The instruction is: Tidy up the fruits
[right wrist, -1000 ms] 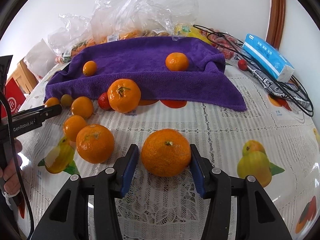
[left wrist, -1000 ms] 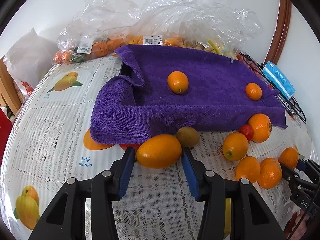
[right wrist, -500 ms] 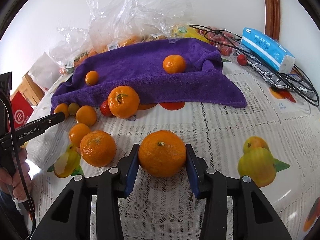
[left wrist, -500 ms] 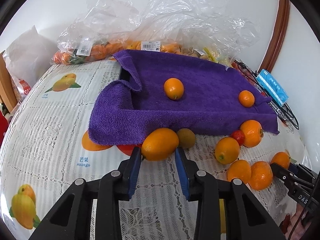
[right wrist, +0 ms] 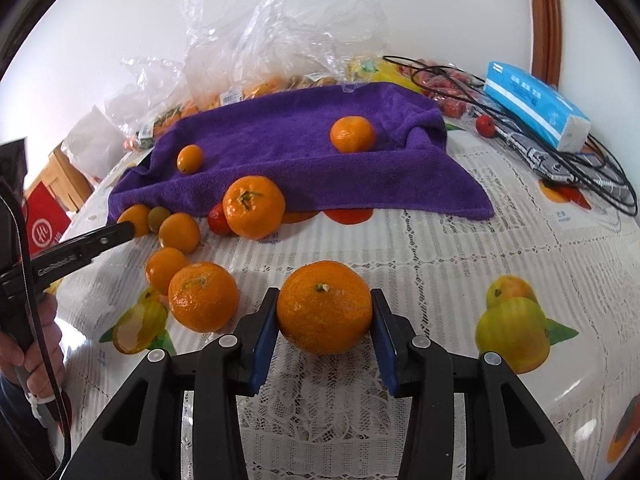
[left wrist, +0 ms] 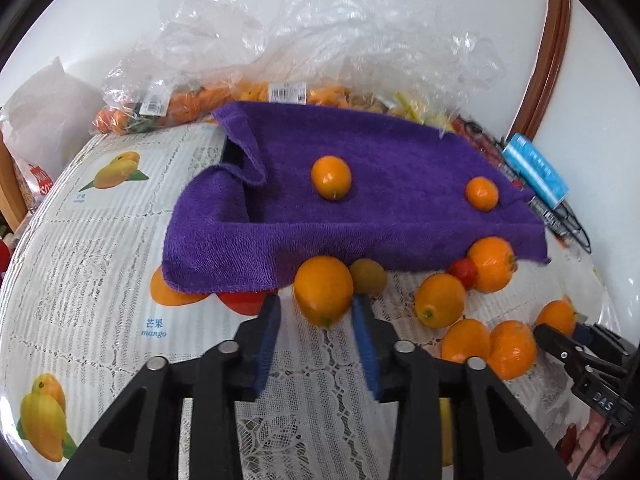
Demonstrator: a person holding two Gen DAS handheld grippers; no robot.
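A purple towel (left wrist: 380, 160) lies at the back of the table with an oval orange fruit (left wrist: 331, 177) and a small mandarin (left wrist: 482, 193) on it. My left gripper (left wrist: 316, 304) has another oval orange fruit (left wrist: 323, 291) between its fingertips at the towel's front edge. Its jaws are opening: the right pad touches the blurred fruit and a gap shows at the left pad. A small greenish fruit (left wrist: 368, 276) sits just behind. My right gripper (right wrist: 325, 300) is shut on a big mandarin (right wrist: 324, 307), pads on both sides. The towel (right wrist: 280, 140) lies beyond it.
Several loose oranges (right wrist: 203, 296) and a red fruit (right wrist: 218, 219) lie between the two grippers. Clear plastic bags of fruit (left wrist: 280, 60) line the wall. A blue tissue pack (right wrist: 536, 112) and black cables (right wrist: 560, 152) lie at the right. A person's hand (right wrist: 36, 344) holds the left gripper.
Both grippers narrowed onto their fruit. The left one's oval fruit turned from lying crosswise to end-on, and its jaws have since spread a little. The right gripper keeps its grip on the mandarin.
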